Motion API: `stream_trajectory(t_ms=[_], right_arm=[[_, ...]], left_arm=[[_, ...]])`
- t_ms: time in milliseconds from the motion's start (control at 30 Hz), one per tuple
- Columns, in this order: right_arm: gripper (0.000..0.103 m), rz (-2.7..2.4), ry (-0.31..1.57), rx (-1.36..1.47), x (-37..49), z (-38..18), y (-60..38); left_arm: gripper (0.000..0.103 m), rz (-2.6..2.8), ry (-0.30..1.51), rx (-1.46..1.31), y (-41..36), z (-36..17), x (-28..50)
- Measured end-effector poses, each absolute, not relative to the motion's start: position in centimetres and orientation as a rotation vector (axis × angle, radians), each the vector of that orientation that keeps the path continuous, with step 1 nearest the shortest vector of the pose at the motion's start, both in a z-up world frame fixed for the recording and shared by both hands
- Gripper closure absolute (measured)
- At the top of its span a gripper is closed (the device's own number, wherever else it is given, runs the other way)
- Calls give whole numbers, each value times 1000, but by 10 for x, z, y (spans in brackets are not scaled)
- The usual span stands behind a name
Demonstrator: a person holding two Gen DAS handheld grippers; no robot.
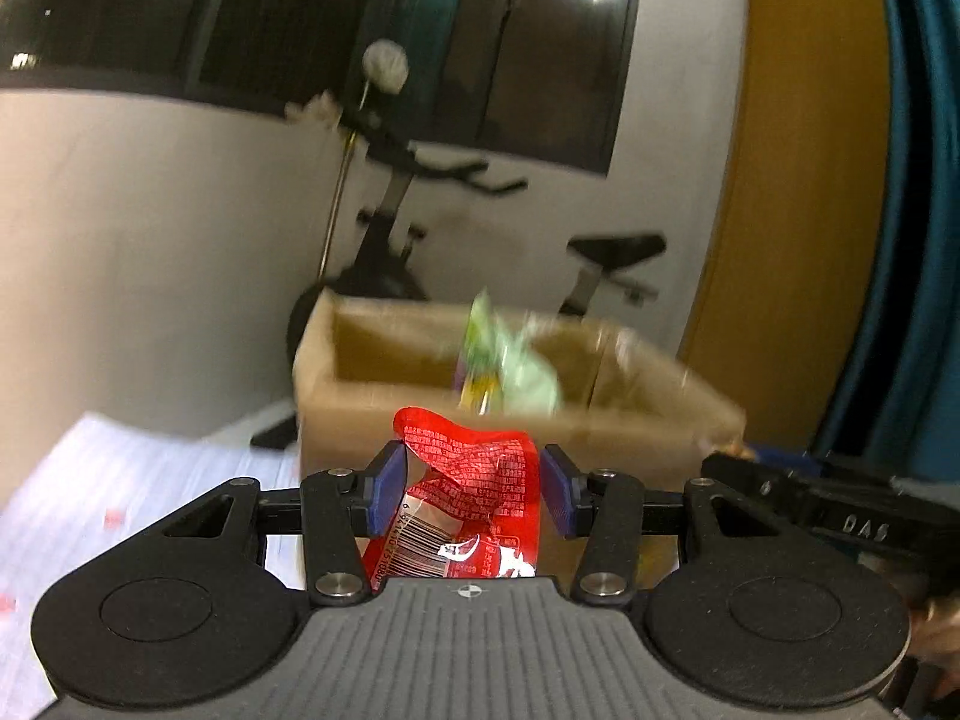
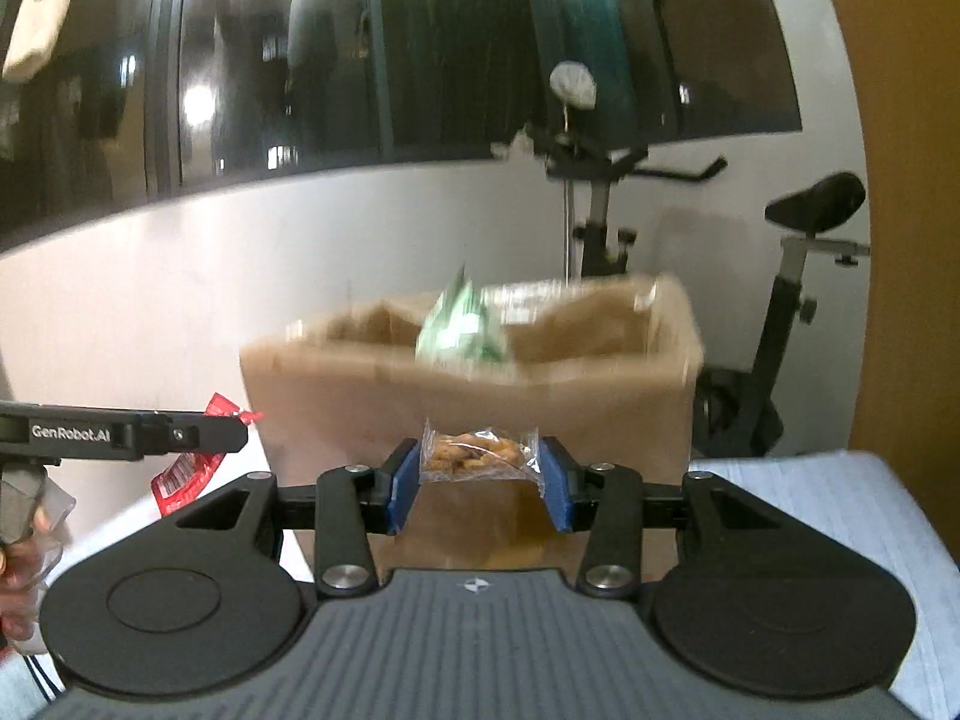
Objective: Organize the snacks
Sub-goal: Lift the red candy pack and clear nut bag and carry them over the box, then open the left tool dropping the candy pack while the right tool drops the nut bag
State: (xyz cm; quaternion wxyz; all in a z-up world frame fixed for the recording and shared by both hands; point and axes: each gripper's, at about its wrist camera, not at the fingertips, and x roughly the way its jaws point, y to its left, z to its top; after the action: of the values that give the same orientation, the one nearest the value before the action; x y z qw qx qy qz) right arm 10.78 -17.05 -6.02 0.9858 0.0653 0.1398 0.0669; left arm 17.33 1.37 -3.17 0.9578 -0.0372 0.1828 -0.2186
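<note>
The open cardboard box stands just ahead of both grippers, a green packet poking above its rim. The left gripper points level at the box's near wall, fingers closed on a crumpled red snack packet. Beside it, the right gripper pinches a clear bag of nuts.

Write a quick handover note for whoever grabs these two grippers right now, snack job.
Left gripper: shut on the red snack packet, held short of the cardboard box.
Right gripper: shut on the clear bag of nuts, also in front of the box.
Done: a green packet already sits in the box.
Left: carry both held packets over the box's rim and release them inside.
</note>
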Motion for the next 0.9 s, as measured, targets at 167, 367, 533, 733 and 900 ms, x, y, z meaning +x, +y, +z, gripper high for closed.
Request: stream_trajectory(t_ms=[167,367,533,733,900], right_arm=[[58,134,245,133,134,-27,-183],[58,118,310,88,182,-15,-192],[58,97,395,132,214,-21,-201],[58,80,461,139,232,-32,-200],[52,54,492,128,236,-37,-198]], left_arm=[[52,-455,332,-65,0,-4,209],[52,-446,378,-18,-22,-3,256],[52,-423,431,3,-21,-13,274],[51,-410,469,11,-15,-20,283],[30,-412,470,26,-12,-18,278]])
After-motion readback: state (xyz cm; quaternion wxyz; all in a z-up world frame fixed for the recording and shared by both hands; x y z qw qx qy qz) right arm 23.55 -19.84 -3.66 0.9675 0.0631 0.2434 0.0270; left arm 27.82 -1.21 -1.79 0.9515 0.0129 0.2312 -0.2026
